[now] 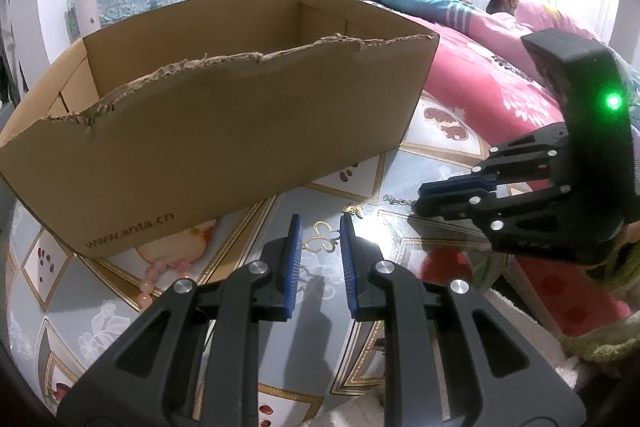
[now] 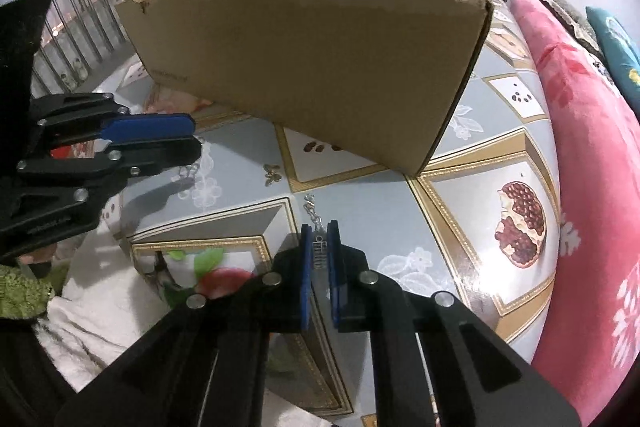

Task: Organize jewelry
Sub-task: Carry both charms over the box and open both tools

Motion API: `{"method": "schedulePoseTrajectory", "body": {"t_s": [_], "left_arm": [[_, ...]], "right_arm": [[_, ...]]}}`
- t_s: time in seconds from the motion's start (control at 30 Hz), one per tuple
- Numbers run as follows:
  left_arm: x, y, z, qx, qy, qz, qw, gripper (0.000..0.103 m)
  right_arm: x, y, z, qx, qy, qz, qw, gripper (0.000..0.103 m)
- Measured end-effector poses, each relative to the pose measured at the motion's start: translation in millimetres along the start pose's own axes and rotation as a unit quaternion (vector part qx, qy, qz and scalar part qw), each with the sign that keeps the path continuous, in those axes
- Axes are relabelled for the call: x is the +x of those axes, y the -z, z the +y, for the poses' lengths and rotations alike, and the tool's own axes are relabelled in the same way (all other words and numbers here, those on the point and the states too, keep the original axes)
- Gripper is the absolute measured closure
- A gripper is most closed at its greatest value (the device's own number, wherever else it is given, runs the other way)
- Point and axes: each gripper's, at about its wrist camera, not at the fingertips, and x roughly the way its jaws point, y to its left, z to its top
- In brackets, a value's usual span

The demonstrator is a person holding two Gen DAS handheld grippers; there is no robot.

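The left tool (image 1: 320, 227) hovers with jaws apart around a gold butterfly pendant (image 1: 322, 241) lying on the worktop (image 2: 480, 195) before the box (image 1: 224, 115). The right tool (image 2: 319, 231) is clamped on a silver chain (image 2: 319, 243), trailing onto the worktop.

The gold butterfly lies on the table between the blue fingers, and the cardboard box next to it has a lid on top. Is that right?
Not quite. The cardboard box has no lid: the left wrist view shows its torn top edge and open inside. The gold butterfly does lie on the table between the left gripper fingers.
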Motion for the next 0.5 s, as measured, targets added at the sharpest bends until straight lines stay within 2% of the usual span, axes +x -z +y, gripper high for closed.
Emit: {"method": "schedulePoseTrajectory", "body": {"t_s": [0.2,0.37,0.5], "left_arm": [[-0.7,0.2,-0.1,0.000,0.001,-0.001,1.0000,0.085],[-8.6,-0.6,-0.3,-0.001,0.003,-0.012,0.9999,0.085],[-27.6,-7.0,-0.4,-0.006,0.015,-0.036,0.9992,0.085]], "right_arm": [[-24.9,-1.5,-4.9,0.024,-0.016,-0.034,0.999,0.095],[-57.3,-8.5,-12.7,0.058,-0.061,-0.086,0.993,0.095],[-85.6,-21.3,-13.0,0.063,-0.085,-0.133,0.985,0.095]]}}
